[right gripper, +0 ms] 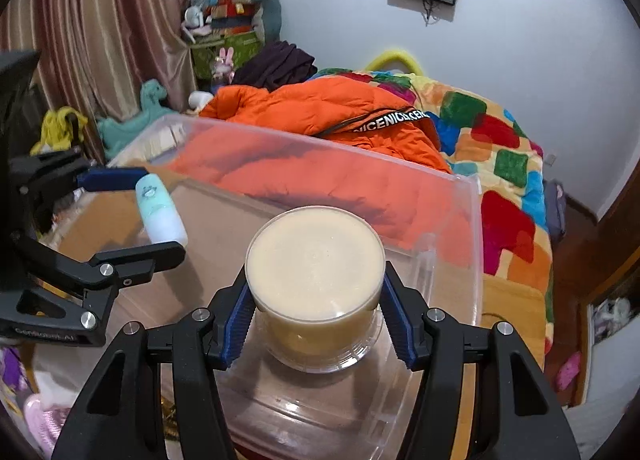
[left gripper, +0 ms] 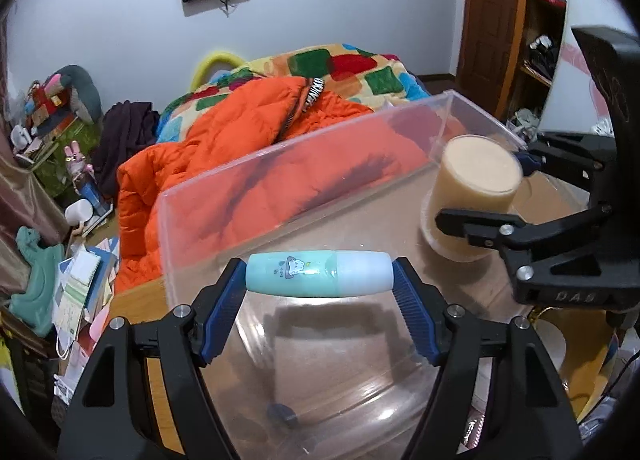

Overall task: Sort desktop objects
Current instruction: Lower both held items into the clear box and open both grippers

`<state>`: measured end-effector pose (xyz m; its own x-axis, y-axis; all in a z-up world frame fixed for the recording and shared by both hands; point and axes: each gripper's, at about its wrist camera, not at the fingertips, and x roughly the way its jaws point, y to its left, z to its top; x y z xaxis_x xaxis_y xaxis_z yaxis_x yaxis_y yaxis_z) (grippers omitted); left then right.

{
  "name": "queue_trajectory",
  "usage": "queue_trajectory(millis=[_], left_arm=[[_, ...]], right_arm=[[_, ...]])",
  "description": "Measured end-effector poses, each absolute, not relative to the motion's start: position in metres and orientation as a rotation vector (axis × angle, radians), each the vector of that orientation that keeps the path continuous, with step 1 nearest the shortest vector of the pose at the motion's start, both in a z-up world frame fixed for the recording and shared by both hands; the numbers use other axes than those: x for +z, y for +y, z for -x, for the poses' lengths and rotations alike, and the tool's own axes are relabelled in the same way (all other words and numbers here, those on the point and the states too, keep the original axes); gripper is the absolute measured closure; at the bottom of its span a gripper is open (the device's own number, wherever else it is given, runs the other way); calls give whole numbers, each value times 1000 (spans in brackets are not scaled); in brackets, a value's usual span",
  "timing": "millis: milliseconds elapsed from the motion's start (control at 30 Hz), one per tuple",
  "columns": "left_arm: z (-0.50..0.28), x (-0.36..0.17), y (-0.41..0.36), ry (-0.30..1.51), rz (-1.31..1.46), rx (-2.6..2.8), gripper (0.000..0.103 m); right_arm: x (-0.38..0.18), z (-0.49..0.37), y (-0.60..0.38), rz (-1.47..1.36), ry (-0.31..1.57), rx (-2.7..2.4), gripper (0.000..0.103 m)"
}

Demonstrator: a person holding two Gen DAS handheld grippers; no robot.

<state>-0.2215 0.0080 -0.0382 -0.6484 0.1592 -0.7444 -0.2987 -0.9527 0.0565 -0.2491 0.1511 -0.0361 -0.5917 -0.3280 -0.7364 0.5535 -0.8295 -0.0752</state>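
Bottle [left gripper: 319,274] and jar [right gripper: 315,284] are the two things being sorted, and both sit in grippers over the clear bin [left gripper: 280,168]. The bottle, mint green with a pale cap and a small cartoon print, lies crosswise between the blue pads [left gripper: 224,300] of the left gripper [left gripper: 319,292], clamped end to end. It hangs above the bin's open interior, near the front wall, with its shadow on the bin floor below; I judge it is not yet touching that floor.

The jar, cream-coloured with a clear base, stands upright towards the right end of the bin. The right gripper [right gripper: 316,320] has its pads against the jar's sides, so it is closed on it. Whether the jar's base already rests on the bin floor or is just above it cannot be told from either view.

By my reading the task is in its placing stage: both items are carried to the bin and neither is released. What remains is to lower each, let go and draw the grippers back without their fingers colliding, since they are near each other. A small dark thing shows under the bin's near edge, too blurred to name. Behind the bin lie an orange jacket [left gripper: 224,140] and a patchwork blanket [right gripper: 500,148] on a bed.
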Motion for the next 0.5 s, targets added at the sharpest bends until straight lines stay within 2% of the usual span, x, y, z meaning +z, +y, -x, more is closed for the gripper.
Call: queue_trajectory(millis=[300,500], left_arm=[[227,-39,8,229,1185,2612,30],[224,-37,9,260,1185,2629,30]], right_arm=[[-23,237,133,-938,556,-2420,50],[-18,228,131,-912,620,-2431,47]])
